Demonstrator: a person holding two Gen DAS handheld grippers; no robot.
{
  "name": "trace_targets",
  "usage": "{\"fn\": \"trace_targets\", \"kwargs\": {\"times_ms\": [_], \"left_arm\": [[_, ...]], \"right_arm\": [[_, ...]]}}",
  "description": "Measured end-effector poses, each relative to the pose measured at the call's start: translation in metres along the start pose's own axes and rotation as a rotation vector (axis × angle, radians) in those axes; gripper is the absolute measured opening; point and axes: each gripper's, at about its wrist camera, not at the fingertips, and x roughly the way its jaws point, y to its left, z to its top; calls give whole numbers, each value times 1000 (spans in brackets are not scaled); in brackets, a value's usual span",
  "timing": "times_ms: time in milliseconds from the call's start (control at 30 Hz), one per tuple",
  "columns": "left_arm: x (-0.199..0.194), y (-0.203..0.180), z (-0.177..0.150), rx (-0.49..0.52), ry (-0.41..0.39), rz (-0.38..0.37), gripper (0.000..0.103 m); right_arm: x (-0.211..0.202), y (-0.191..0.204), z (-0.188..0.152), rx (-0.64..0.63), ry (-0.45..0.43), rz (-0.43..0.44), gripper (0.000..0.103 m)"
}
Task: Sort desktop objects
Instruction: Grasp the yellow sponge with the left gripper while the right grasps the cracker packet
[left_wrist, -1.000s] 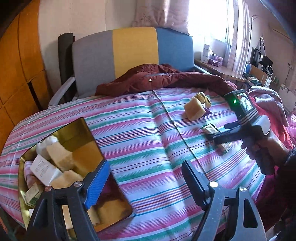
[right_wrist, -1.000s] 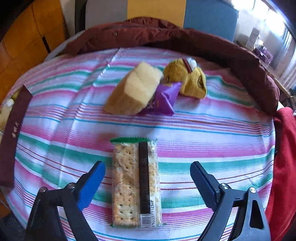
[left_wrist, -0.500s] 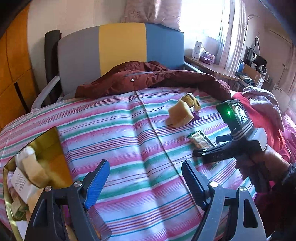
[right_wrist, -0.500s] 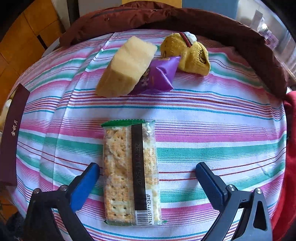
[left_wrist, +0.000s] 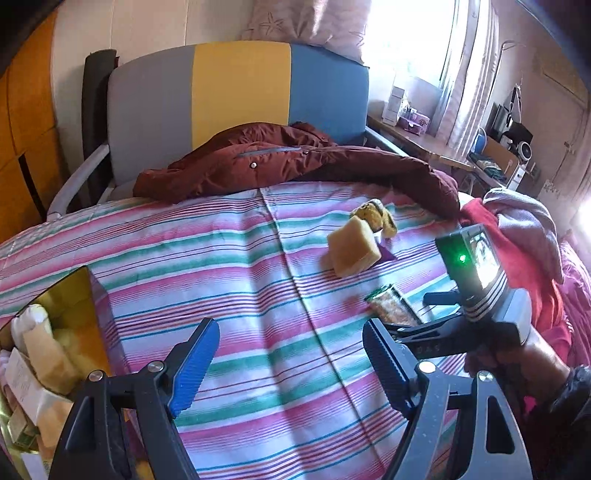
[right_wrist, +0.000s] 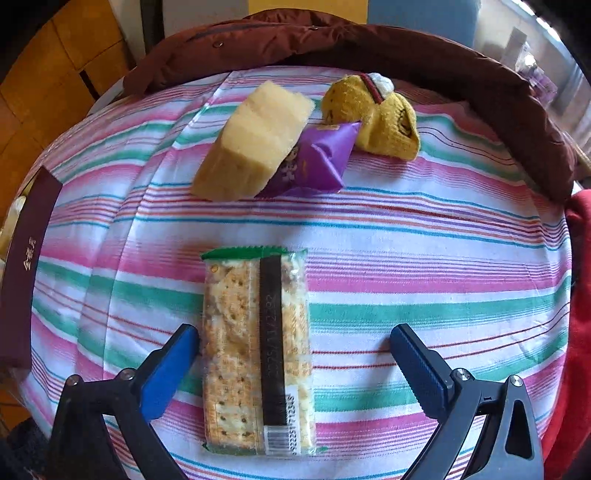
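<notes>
Hovering over the striped surface (right_wrist: 424, 236), both grippers gape with nothing held.
A gold box (left_wrist: 79, 295) sits far left beside the wide-open left gripper (left_wrist: 290, 363); the right gripper (right_wrist: 295, 354) straddles the cracker packet (right_wrist: 258, 350), its left pad just beside the wrapper, with sponge (right_wrist: 255, 142), purple sachet (right_wrist: 317, 158) and plush toy (right_wrist: 373, 114) beyond.

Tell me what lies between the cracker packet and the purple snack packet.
Nothing but bare striped cloth separates the cracker packet from the purple snack packet; the right wrist view shows it.
</notes>
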Motion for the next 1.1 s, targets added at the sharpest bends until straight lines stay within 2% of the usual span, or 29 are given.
{"fn": "trace_targets", "kwargs": {"times_ms": [167, 267, 500, 633, 800, 900, 1100], "left_arm": [[11, -9, 11, 25, -3, -7, 81], [21, -13, 21, 28, 4, -36, 81], [62, -20, 47, -14, 71, -161, 85], [94, -19, 59, -80, 127, -234, 85], [123, -19, 71, -121, 150, -300, 86], [139, -23, 76, -113, 157, -315, 92], [171, -21, 82, -160, 182, -338, 92]], "right_arm": [[-2, -5, 3, 10, -8, -8, 103], [-4, -8, 3, 12, -5, -5, 103], [6, 3, 16, 7, 7, -10, 103], [5, 9, 19, 3, 12, -15, 103], [6, 8, 19, -2, 17, -13, 103], [7, 9, 17, -4, 18, -14, 103], [7, 11, 19, -4, 18, -18, 103]]}}
